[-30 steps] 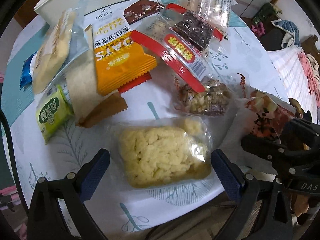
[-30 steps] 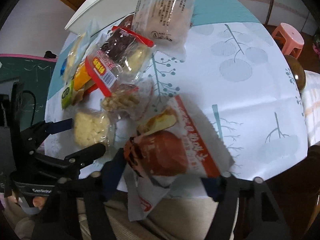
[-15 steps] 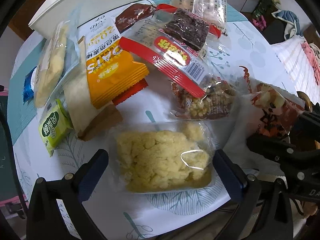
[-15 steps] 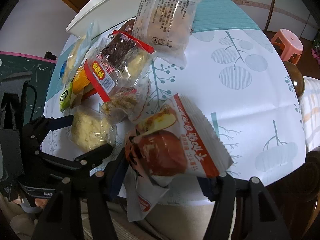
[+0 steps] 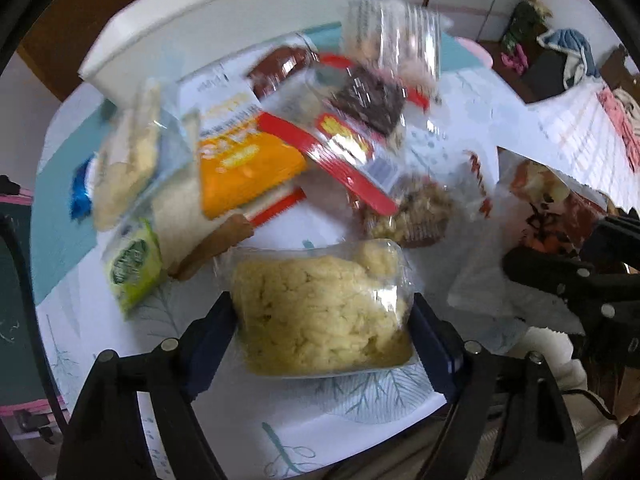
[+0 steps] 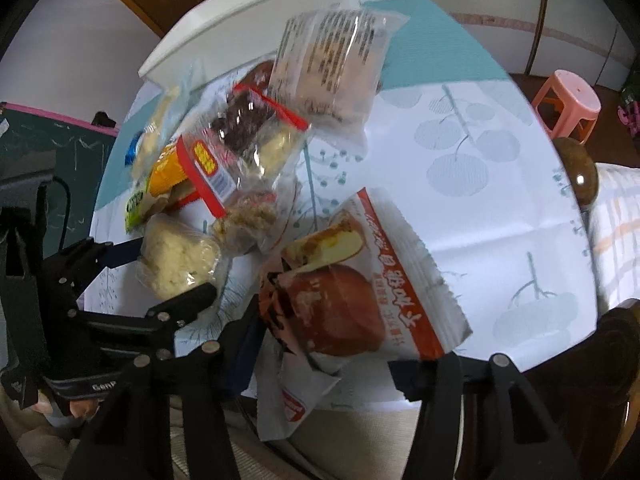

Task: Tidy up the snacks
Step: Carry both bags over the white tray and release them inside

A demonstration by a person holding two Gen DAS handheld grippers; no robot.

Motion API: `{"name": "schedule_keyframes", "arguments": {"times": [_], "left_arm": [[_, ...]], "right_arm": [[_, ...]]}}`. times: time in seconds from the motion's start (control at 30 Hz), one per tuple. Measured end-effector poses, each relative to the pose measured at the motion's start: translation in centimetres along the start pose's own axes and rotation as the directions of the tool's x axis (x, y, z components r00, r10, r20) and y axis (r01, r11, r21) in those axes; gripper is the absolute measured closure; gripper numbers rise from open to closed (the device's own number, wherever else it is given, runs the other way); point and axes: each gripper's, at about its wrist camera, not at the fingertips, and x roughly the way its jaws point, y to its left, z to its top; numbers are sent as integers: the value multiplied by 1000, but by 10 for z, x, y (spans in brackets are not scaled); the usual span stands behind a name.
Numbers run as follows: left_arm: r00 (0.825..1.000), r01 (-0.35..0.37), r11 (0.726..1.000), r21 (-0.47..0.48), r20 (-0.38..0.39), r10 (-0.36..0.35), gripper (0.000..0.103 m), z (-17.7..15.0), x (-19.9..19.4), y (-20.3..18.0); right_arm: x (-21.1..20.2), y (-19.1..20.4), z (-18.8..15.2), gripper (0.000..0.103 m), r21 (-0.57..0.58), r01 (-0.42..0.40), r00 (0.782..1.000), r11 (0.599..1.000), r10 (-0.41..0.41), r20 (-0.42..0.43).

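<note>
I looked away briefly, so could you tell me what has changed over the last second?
The left gripper is closing; its pads now touch the yellow snack bag. The right gripper, also closing, remains around the red-and-white bag. The snack pile is unchanged.

right gripper (image 6: 324, 344) jaws closing around red bread packet (image 6: 352, 292), snack pile (image 6: 240, 148) beyond

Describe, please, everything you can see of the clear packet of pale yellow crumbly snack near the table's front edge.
The clear packet of pale yellow snack is a see-through, glossy plastic bag, sealed, filled with a lumpy, crumbly pale yellow mass. It lies between the blue pads of the left claw, whose jaws are closing and meet its two sides. Beneath it is the white leaf-printed tablecloth. Just behind it lies a packet of brown nutty clusters; contact there is unclear.
</note>
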Motion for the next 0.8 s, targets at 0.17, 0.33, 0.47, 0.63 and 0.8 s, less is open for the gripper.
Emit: {"name": "schedule_keyframes", "arguments": {"times": [0.17,0.33,0.47,0.63,0.8], "left_arm": [[987,-87,996,12,135,84,21,8,-38,8],[959,-96,995,-39,263,103,21,27,-88,30],[925,-102,991,-90,358,128,21,50,-127,45],[856,-140,980,-140,481,191,21,74,-188,63],[805,-151,970,-191,546,233,21,104,-225,82]], "right_arm": [[-30,6,6,50,-27,11,995,1000,-8,97],[-66,18,22,50,-63,-16,979,998,28,203],[-93,36,44,50,-114,-13,956,993,46,289],[-123,56,79,50,-174,25,919,984,46,392],[-143,78,125,50,-199,70,880,978,33,473]]}}
